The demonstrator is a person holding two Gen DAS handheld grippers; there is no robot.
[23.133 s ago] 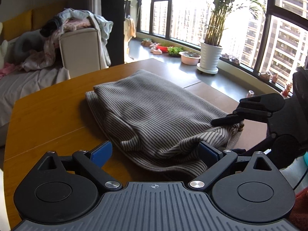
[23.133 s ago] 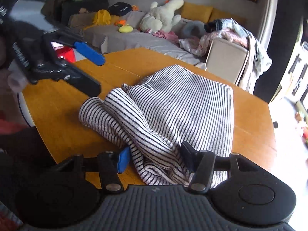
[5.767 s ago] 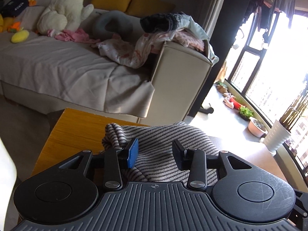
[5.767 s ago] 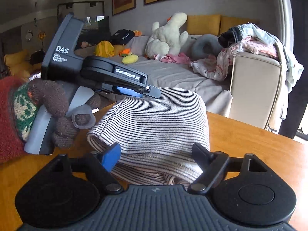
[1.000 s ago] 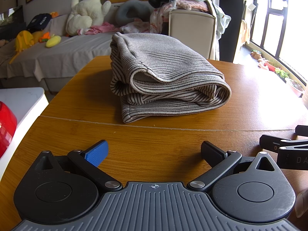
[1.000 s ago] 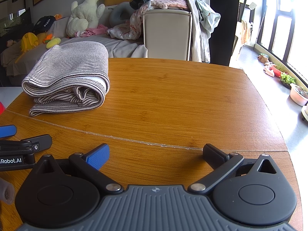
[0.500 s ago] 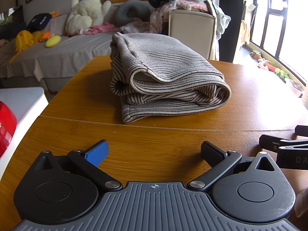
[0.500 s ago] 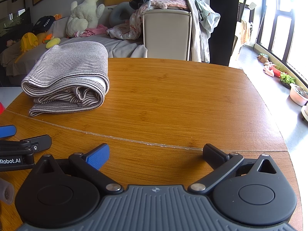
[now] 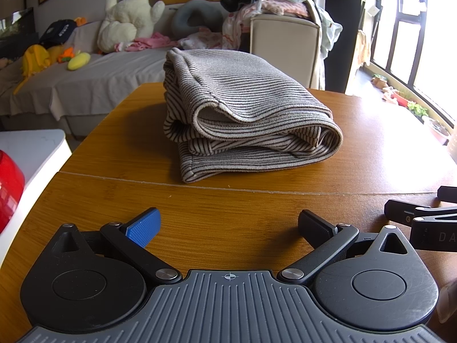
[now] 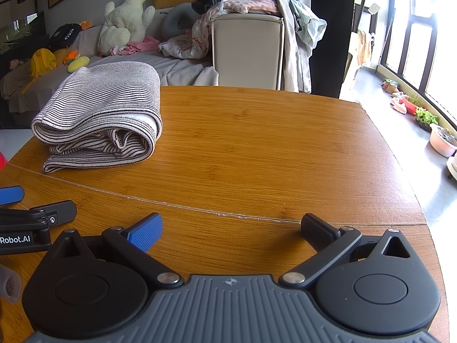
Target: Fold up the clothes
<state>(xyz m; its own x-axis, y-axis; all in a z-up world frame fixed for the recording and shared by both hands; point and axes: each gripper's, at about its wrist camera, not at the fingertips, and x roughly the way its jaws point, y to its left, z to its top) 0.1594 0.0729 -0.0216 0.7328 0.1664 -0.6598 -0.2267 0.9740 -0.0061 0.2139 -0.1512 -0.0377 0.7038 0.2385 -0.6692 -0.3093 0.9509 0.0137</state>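
A striped grey garment (image 9: 242, 114) lies folded in a thick bundle on the wooden table (image 9: 228, 205), ahead of my left gripper (image 9: 228, 225). That gripper is open and empty, low over the near part of the table. In the right wrist view the same folded garment (image 10: 100, 114) sits at the far left of the table (image 10: 271, 148). My right gripper (image 10: 231, 228) is also open and empty, well back from the garment. Each gripper's fingers show at the edge of the other's view: the right gripper (image 9: 422, 214) and the left gripper (image 10: 25, 203).
Behind the table stand a beige chair (image 10: 245, 48) heaped with clothes (image 10: 257, 3) and a sofa (image 9: 94, 77) with a plush toy (image 9: 128, 25). A white surface (image 9: 31, 148) and a red object (image 9: 8, 188) lie left of the table. Windows and plant pots (image 10: 440, 140) are to the right.
None in the last second. Over the earlier frames the striped garment went from spread out and held by both grippers to a folded bundle, and both grippers drew back.
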